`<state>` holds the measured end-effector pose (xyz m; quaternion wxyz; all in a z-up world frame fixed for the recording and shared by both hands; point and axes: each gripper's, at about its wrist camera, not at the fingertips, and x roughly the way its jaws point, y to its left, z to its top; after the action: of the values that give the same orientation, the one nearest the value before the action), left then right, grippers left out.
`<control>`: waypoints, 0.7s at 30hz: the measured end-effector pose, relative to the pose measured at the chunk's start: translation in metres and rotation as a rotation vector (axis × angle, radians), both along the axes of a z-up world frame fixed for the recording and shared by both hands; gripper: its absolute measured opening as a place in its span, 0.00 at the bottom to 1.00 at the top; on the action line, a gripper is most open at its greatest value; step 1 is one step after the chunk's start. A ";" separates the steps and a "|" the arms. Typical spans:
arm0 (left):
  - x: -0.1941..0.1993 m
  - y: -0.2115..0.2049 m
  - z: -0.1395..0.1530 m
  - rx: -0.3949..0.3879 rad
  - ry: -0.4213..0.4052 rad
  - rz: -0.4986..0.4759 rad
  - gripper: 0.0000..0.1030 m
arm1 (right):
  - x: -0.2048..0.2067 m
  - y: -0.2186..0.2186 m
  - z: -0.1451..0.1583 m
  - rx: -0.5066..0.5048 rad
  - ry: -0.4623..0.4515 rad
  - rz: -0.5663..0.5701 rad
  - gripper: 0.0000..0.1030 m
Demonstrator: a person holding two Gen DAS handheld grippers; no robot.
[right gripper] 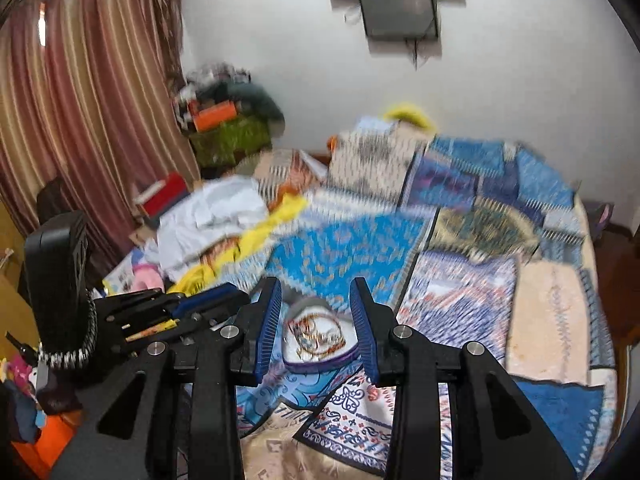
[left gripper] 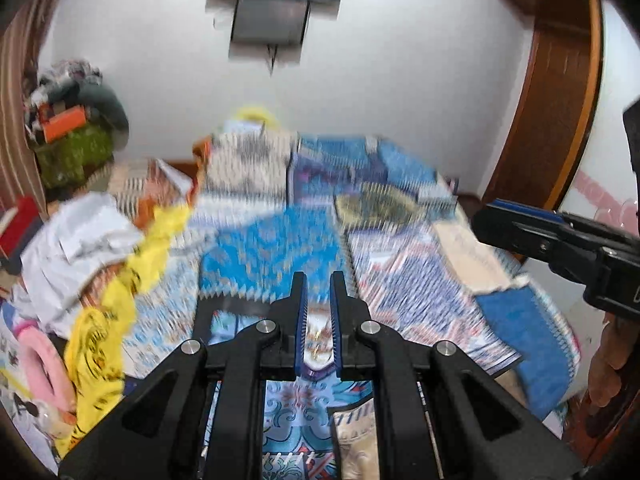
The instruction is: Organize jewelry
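Both tools hang over the patchwork-covered bed (right gripper: 460, 292) — the right tool (right gripper: 316, 312) spread wide, the left tool (left gripper: 319, 312) with only a narrow gap between its blue pads. The jewelry (right gripper: 318, 336), a tangle of bangles and chains, sits in a small purple-rimmed tray (right gripper: 320, 364) near the bed's front edge, just beyond the right tool's fingertips; everything is blurred.

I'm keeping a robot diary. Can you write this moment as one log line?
left gripper: open, narrow gap, empty | right gripper: open wide, empty | jewelry tray: on bed quilt, ahead of both | view: blurred
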<state>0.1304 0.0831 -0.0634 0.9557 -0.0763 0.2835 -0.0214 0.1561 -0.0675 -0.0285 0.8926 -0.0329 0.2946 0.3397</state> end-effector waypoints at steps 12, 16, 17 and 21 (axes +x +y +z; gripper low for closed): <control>-0.120 -0.031 0.105 0.087 -0.393 0.091 0.47 | -0.114 -0.044 0.074 0.135 -0.358 -0.104 0.48; -0.147 -0.039 0.113 0.113 -0.444 0.123 0.64 | -0.138 -0.051 0.079 0.159 -0.428 -0.160 0.77; -0.150 -0.040 0.113 0.111 -0.448 0.120 0.67 | -0.142 -0.053 0.079 0.163 -0.443 -0.176 0.82; -0.163 -0.038 0.113 0.095 -0.456 0.136 0.83 | -0.151 -0.055 0.081 0.171 -0.480 -0.230 0.88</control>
<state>-0.0328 0.0449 0.0495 0.9968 -0.0432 0.0552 0.0394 0.0053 -0.1227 0.0522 0.9690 -0.0032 0.0467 0.2424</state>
